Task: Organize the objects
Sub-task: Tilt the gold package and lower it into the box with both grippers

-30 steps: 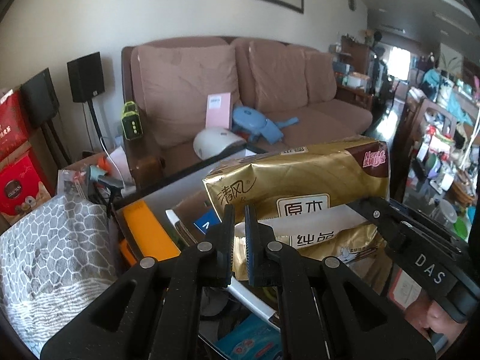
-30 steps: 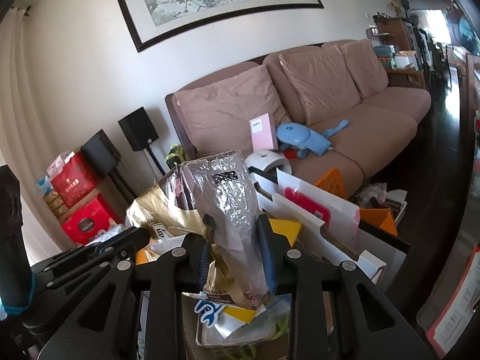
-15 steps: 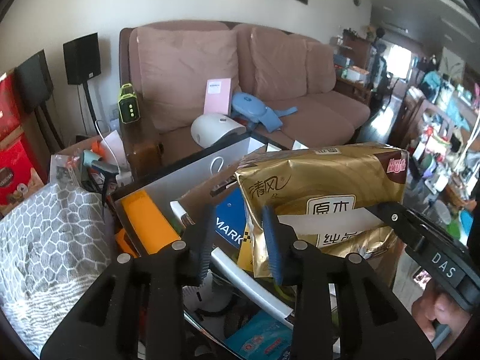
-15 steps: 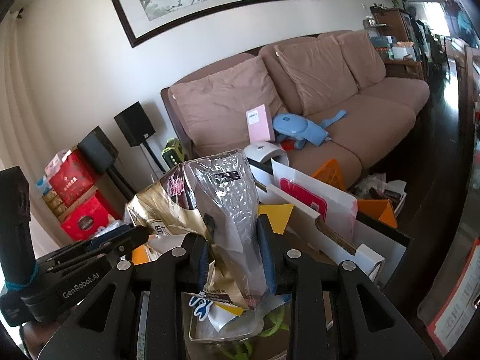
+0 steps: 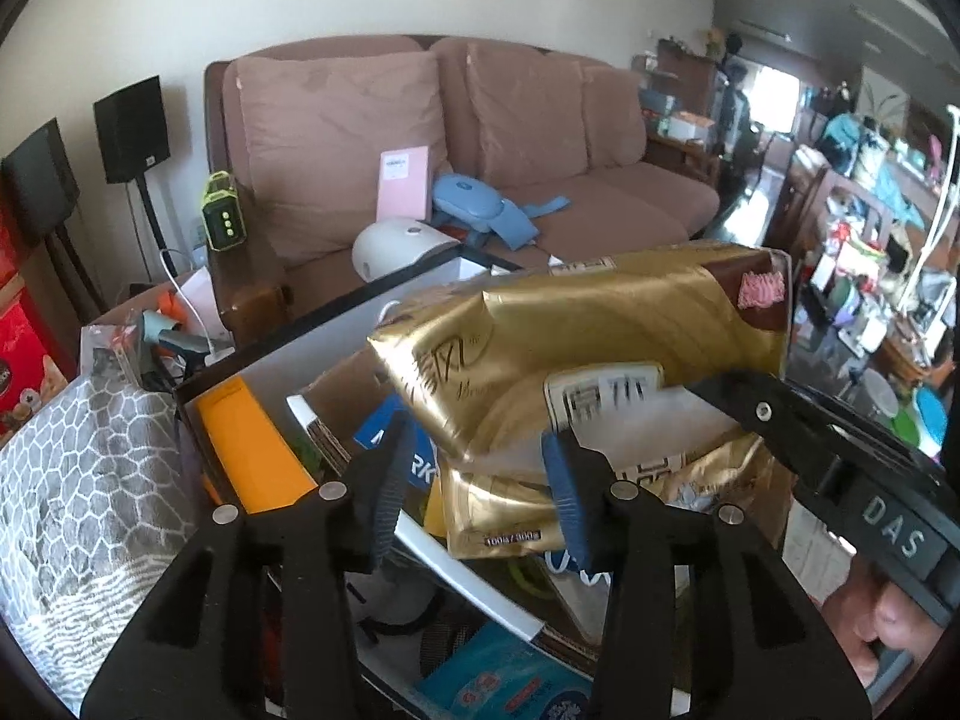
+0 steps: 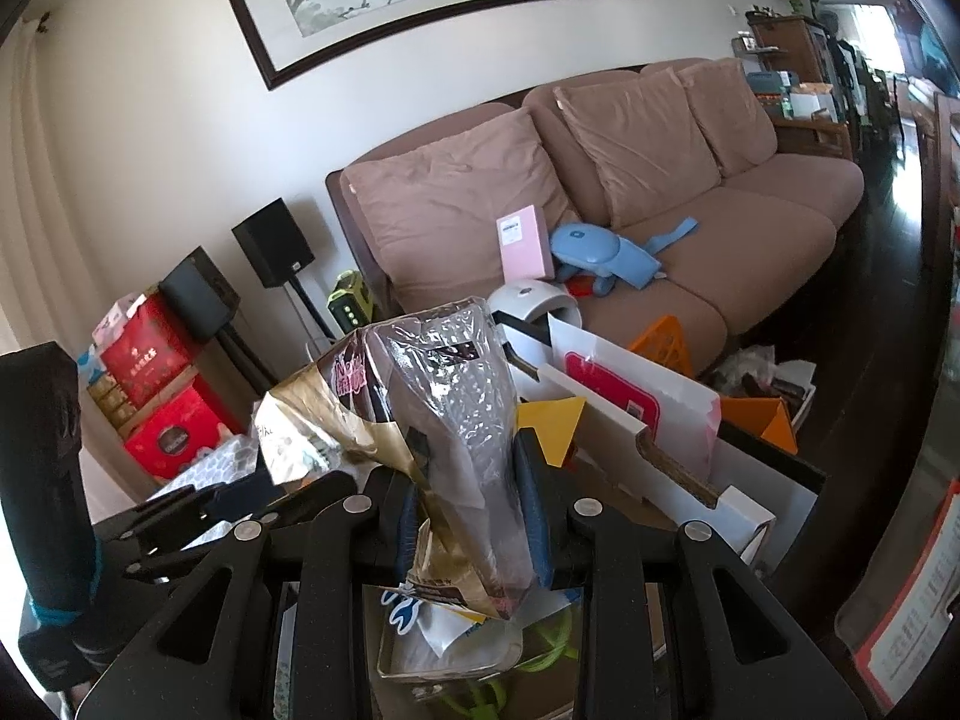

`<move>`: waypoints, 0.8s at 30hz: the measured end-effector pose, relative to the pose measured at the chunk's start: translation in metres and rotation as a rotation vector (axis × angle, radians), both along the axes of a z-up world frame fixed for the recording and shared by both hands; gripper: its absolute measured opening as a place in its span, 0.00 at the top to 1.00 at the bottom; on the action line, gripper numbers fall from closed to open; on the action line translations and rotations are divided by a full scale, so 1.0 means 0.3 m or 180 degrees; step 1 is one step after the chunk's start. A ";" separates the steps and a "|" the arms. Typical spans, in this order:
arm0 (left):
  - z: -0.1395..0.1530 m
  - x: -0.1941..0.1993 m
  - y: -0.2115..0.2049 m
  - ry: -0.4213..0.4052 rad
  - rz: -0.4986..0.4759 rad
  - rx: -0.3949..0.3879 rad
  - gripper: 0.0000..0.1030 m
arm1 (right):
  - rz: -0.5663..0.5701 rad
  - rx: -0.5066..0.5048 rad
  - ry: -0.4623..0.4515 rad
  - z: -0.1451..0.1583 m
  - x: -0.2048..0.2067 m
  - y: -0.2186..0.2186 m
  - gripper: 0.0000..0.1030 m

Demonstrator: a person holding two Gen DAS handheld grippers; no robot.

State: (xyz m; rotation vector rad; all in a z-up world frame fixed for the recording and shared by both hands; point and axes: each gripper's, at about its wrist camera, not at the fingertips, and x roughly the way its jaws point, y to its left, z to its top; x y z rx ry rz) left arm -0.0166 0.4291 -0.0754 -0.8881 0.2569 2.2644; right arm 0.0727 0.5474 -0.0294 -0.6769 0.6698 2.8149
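Risk of the gold tissue pack (image 5: pixel 600 330) sagging or slipping as one grip lets go
We have the pack held in the air above the cluttered white box (image 5: pixel 336 348), our right tongs (image 6: pixel 468 516) clamped on its crinkled plastic end; our left tongs (image 5: pixel 474 483) are opening, pads off the wrap, so the thin film could slide free and drop it into the box's clutter

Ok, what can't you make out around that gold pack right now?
- Left wrist view: print on the gold tissue pack is motion-blurred.
- Right wrist view: what lies under the pack is hidden by the right gripper.
- Left wrist view: the hand is cut by the frame edge.
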 end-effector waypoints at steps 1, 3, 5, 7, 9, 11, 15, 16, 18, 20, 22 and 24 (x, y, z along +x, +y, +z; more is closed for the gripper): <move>0.002 -0.003 -0.001 0.0001 0.0025 0.0013 0.60 | 0.0009 -0.0002 0.0004 -0.001 0.000 -0.001 0.72; 0.003 -0.018 -0.003 -0.0022 0.0103 0.0023 0.64 | 0.0017 0.0009 0.0003 0.000 0.000 -0.003 0.72; 0.003 -0.032 -0.015 -0.0060 0.0190 0.0026 0.86 | 0.0015 0.0021 -0.0003 0.000 -0.001 -0.006 0.72; 0.014 -0.032 -0.039 -0.0130 0.0263 0.0117 0.92 | 0.0040 0.0013 0.0028 0.004 0.001 -0.004 0.72; 0.035 -0.011 -0.060 -0.0078 0.0313 0.0182 0.92 | 0.0039 0.0038 0.0056 0.008 0.004 -0.008 0.72; 0.063 0.019 -0.065 0.0071 0.0343 0.0165 0.93 | 0.0019 0.0129 0.0040 0.010 0.003 -0.018 0.72; 0.124 0.071 -0.065 0.0406 0.0354 0.0125 0.92 | 0.0029 0.0127 0.0063 0.010 0.001 -0.023 0.73; 0.136 0.079 -0.065 0.0469 0.0352 0.0121 0.92 | 0.0032 0.0119 0.0083 0.012 0.003 -0.022 0.73; 0.154 0.088 -0.065 0.0537 0.0344 0.0116 0.91 | 0.0033 0.0118 0.0096 0.014 0.004 -0.022 0.71; 0.165 0.091 -0.067 0.0556 0.0351 0.0132 0.91 | 0.0011 0.0116 0.0097 0.014 0.006 -0.019 0.67; 0.173 0.087 -0.070 0.0501 0.0344 0.0167 0.91 | -0.0005 0.0112 0.0091 0.014 0.005 -0.013 0.67; 0.185 0.086 -0.070 0.0474 0.0344 0.0206 0.90 | -0.0013 0.0087 0.0089 0.013 0.005 -0.007 0.67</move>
